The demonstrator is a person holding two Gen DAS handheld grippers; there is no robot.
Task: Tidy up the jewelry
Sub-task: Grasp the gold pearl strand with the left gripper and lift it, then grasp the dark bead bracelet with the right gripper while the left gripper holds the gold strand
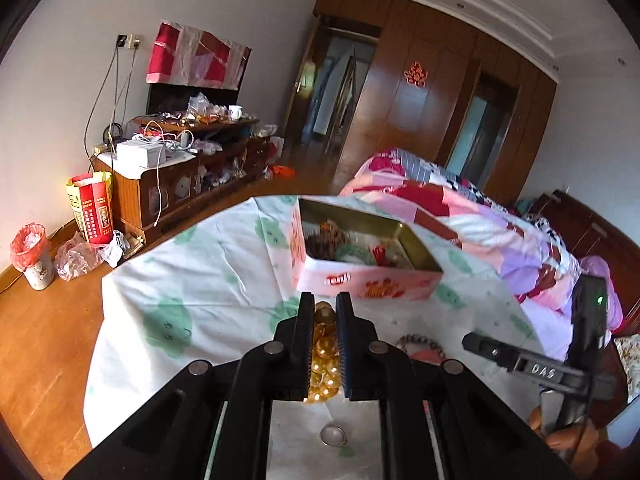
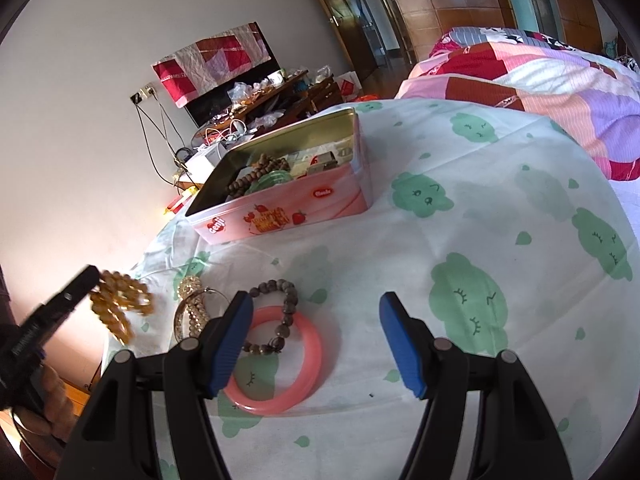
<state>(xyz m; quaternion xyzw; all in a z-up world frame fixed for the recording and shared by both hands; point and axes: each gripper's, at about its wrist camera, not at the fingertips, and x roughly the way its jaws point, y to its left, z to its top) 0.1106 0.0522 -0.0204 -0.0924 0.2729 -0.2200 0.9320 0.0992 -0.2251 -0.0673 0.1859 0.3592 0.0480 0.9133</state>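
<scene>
My left gripper (image 1: 325, 307) is shut on an amber bead bracelet (image 1: 323, 354) and holds it off the white cloth with green prints (image 1: 208, 280). In the right wrist view the same bracelet (image 2: 116, 306) dangles from that gripper's tip at the far left. Beyond it stands an open pink tin (image 1: 360, 285) (image 2: 280, 212) with jewelry inside. My right gripper (image 2: 316, 300) is open above a pink bangle (image 2: 310, 380) and a dark bead bracelet (image 2: 286, 296). A gold sparkly bangle (image 2: 196, 308) lies left of them. A silver ring (image 1: 333, 436) rests on the cloth under my left gripper.
A bed with a patchwork quilt (image 1: 460, 208) adjoins the cloth at the right. A cluttered wooden TV cabinet (image 1: 180, 176) stands by the far wall, with a bin (image 1: 34, 256) and bags on the wood floor (image 1: 48, 340). The cloth's edge drops off at the left.
</scene>
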